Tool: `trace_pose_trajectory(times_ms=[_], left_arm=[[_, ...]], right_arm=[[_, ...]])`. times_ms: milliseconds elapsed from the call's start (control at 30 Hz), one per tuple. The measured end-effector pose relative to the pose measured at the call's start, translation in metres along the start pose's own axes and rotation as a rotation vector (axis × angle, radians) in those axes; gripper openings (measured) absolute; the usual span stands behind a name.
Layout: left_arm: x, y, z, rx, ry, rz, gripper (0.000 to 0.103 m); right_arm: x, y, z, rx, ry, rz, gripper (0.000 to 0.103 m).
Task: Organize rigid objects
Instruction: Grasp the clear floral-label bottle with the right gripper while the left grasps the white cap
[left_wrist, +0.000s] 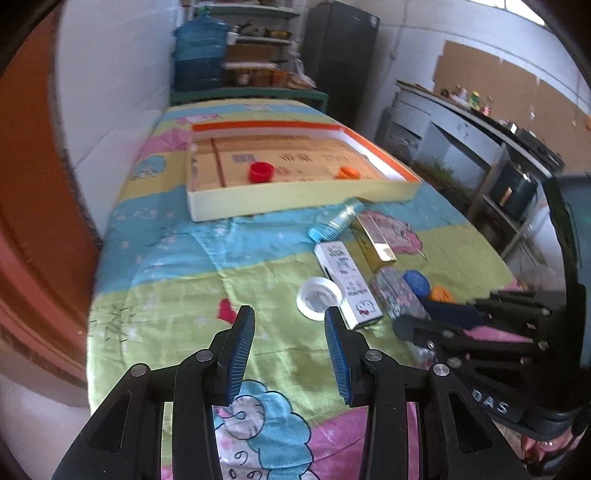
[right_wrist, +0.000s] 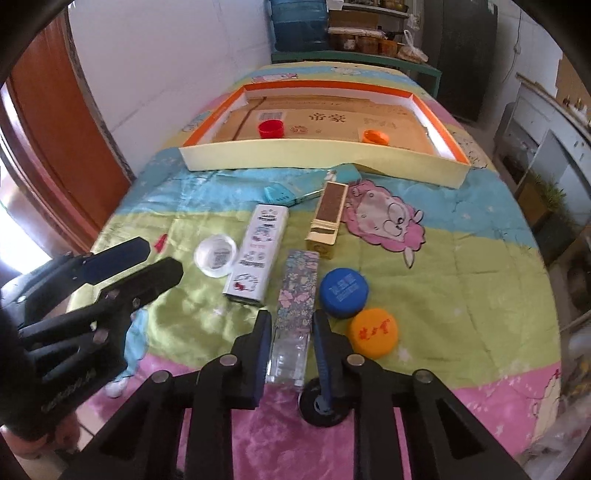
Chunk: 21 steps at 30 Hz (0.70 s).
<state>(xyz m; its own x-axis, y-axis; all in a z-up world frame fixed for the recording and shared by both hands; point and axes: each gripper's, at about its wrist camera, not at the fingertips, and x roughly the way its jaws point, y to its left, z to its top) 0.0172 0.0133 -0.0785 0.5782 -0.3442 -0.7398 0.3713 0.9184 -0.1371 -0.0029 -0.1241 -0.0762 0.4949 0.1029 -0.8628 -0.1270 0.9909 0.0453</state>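
A shallow cardboard tray (right_wrist: 325, 164) with an orange inner rim lies at the far end of the bed and holds a red cap (right_wrist: 271, 128) and an orange cap (right_wrist: 375, 137). In front lie a teal box (right_wrist: 291, 192), a gold box (right_wrist: 327, 218), a white cartoon box (right_wrist: 258, 251), a clear lid (right_wrist: 216, 254), a floral box (right_wrist: 297, 295), a blue cap (right_wrist: 343, 291) and an orange cap (right_wrist: 373, 332). My right gripper (right_wrist: 291, 325) stands open around the floral box's near end. My left gripper (left_wrist: 290, 317) is open and empty, beside the clear lid (left_wrist: 319, 297).
A black round lid (right_wrist: 325, 404) lies under the right gripper. The bed has a colourful cartoon quilt (left_wrist: 184, 266). A wall and red door frame (left_wrist: 33, 221) run along the left. Shelves, a blue water jug (left_wrist: 199, 55) and a counter stand beyond the bed.
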Motion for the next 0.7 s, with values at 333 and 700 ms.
trace_pose_trajectory(times_ms=[333, 700], left_arm=[[0.029, -0.012, 0.007, 0.084, 0.065, -0.01, 0.041], [0.041, -0.017, 0.02, 0.096, 0.07, 0.001, 0.041]], right_arm=[[0.008, -0.007, 0.006, 0.026, 0.005, 0.024, 0.02], [0.01, -0.009, 0.009, 0.022, -0.006, 0.049, 0.02]])
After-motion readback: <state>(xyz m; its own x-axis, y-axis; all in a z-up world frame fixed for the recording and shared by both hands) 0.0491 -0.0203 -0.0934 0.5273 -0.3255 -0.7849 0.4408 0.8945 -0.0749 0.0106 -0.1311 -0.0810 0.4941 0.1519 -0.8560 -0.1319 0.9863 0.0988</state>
